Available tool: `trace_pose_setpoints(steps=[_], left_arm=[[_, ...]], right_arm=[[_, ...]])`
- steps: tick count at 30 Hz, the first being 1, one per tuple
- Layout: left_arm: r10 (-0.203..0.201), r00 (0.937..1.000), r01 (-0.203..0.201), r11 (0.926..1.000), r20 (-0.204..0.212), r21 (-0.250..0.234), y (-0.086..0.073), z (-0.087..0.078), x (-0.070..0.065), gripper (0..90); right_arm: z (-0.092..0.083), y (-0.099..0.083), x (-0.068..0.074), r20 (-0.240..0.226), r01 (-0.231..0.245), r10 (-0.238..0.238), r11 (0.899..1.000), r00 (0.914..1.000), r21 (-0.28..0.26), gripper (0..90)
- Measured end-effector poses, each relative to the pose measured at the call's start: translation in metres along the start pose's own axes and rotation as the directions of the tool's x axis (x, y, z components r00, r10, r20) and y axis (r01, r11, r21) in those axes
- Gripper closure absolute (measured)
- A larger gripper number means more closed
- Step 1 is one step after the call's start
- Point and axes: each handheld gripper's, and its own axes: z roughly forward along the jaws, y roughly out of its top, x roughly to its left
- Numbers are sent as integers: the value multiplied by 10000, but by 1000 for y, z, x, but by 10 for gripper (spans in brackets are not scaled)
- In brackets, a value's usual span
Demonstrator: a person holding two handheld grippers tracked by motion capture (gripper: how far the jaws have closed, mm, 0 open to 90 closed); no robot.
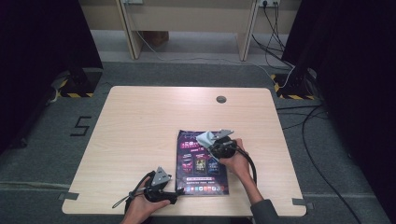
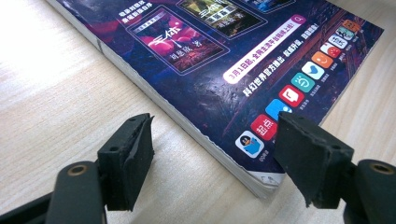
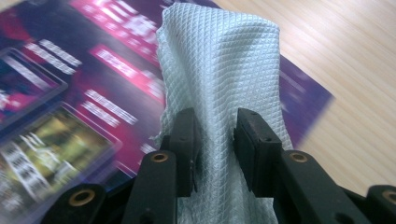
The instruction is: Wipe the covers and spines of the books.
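Over the magazine (image 1: 201,163), a cloth (image 3: 219,74) in the right hand-held gripper (image 3: 217,140)

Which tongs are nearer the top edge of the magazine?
Right. The right tongs, pinching a white cloth, sit over the magazine near its top edge; the left tongs rest at its bottom left corner.

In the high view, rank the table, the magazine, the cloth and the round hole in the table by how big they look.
Largest to smallest:
1. table
2. magazine
3. cloth
4. hole
The cloth is bunched in the right gripper, so part is hidden.
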Motion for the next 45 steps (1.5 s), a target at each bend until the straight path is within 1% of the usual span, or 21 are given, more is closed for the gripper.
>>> trace_pose_setpoints(steps=[4, 7, 10, 13, 15, 16, 18, 21, 24, 25, 28, 30, 35, 37, 39, 40, 41, 42, 43, 44, 45], left_arm=[[-114, 9999, 114, 9999, 55, -8, 0, 0, 1, 270], [18, 10000, -18, 10000, 27, 3, 0, 0, 0, 271], [-49, 10000, 49, 10000, 19, -13, 0, 0, 0, 269], [81, 10000, -81, 10000, -34, 17, 1, 0, -1, 269], [-25, 10000, 25, 10000, 3, -15, 0, 0, 0, 269], [-102, 9999, 102, 9999, 7, -3, 0, 0, 0, 269], [-27, 10000, 27, 10000, 40, 41, 1, 0, 1, 268], [-93, 10000, 93, 10000, 22, 35, 1, 0, 1, 267], [316, 9994, -316, 9995, -115, 41, 3, -1, -2, 275], [321, 9995, -320, 9994, -57, 101, 3, -2, -2, 278], [42, 10000, -44, 9996, 74, 273, 3, -6, 2, 250], [-21, 10000, 20, 9999, 77, 168, 3, -11, 5, 247], [-665, 9976, 667, 9977, 173, -73, 0, -26, 20, 239], [-819, 9966, 820, 9966, 34, -105, -2, -32, 26, 238], [-902, 9958, 900, 9959, -131, -132, -5, -38, 31, 237], [-954, 9953, 951, 9953, -186, -163, -6, -40, 34, 236], [-987, 9947, 984, 9951, -299, -129, -7, -42, 36, 236], [-1034, 9939, 1030, 9946, -388, -118, -8, -44, 38, 236], [-1073, 9932, 1069, 9942, -460, -126, -9, -45, 40, 236], [-1114, 9927, 1108, 9937, -468, -154, -10, -46, 41, 235], [-1155, 9920, 1148, 9932, -499, -174, -10, -47, 42, 235]], right_arm=[[-5, -7, -7, 0, -361, 361, 9993, 9993, -3, 684], [-5, -7, -5, 165, -376, 376, 9993, 9992, 9, 681], [-6, -5, 0, 130, -230, 228, 9997, 9997, 114, 682], [-5, -4, 8, 83, -147, 146, 9999, 9999, 86, 683], [-5, -3, 12, 49, -21, 20, 10000, 10000, 65, 682], [-4, -2, 14, -19, 20, -20, 10000, 10000, 47, 682], [-4, -1, 20, -208, 127, -127, 9999, 9997, -35, 682], [-2, 2, 28, -359, 293, -295, 9995, 9989, -69, 680], [0, 5, 37, -521, 489, -497, 9987, 9974, -166, 679], [0, 7, 40, -565, 559, -568, 9983, 9968, -174, 678], [2, 10, 48, -698, 736, -748, 9971, 9948, -202, 675], [3, 12, 53, -828, 853, -870, 9961, 9928, -244, 674], [5, 17, 68, -1114, 1078, -1104, 9938, 9876, -287, 673], [6, 20, 76, -1270, 1253, -1283, 9916, 9836, -315, 673], [5, 21, 86, -1387, 1112, -1135, 9935, 9838, -244, 673], [6, 22, 88, -1389, 1413, -1448, 9893, 9797, -351, 673], [7, 23, 91, -1552, 1555, -1603, 9869, 9748, -425, 673], [6, 24, 93, -1597, 1645, -1689, 9855, 9726, -404, 672], [6, 24, 97, -1661, 1490, -1529, 9882, 9742, -360, 673], [6, 24, 100, -1706, 1530, -1577, 9874, 9726, -402, 673], [6, 25, 101, -1715, 1732, -1790, 9837, 9688, -483, 673]])
